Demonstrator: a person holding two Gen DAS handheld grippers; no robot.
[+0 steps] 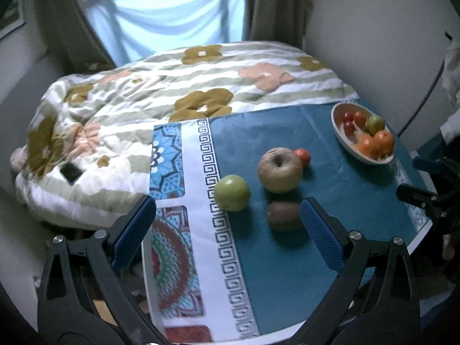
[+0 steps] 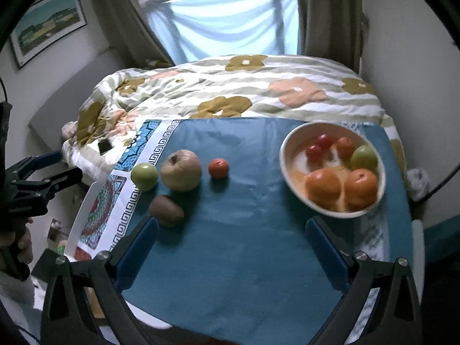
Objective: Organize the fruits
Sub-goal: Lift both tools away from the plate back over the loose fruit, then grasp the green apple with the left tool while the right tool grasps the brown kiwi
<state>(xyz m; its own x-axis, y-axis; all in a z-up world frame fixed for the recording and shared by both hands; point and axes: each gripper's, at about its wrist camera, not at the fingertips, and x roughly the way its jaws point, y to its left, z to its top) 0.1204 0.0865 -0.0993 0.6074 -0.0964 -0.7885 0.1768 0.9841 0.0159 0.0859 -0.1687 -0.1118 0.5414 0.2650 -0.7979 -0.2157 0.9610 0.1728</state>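
Note:
On the blue cloth [image 1: 287, 273] lie a green apple [image 1: 231, 192], a large pale apple [image 1: 279, 169], a brown kiwi [image 1: 284, 216] and a small red-orange fruit [image 1: 302, 156]. The same fruits show in the right wrist view: green apple [image 2: 144, 176], pale apple [image 2: 180, 174], kiwi [image 2: 166, 211], small fruit [image 2: 218, 168]. A white bowl [image 2: 287, 169] holds oranges, small tomatoes and a green fruit; it also shows in the left wrist view [image 1: 339, 132]. My left gripper [image 1: 228, 224] is open and empty just before the kiwi. My right gripper [image 2: 231, 243] is open and empty above bare cloth.
A flowered duvet [image 1: 172, 92] covers the bed behind the table. A dark phone [image 1: 70, 172] lies on it. A window with a blue sheet [image 2: 230, 28] is beyond. The table edge runs along the front and left, with a patterned cloth border [image 1: 212, 201].

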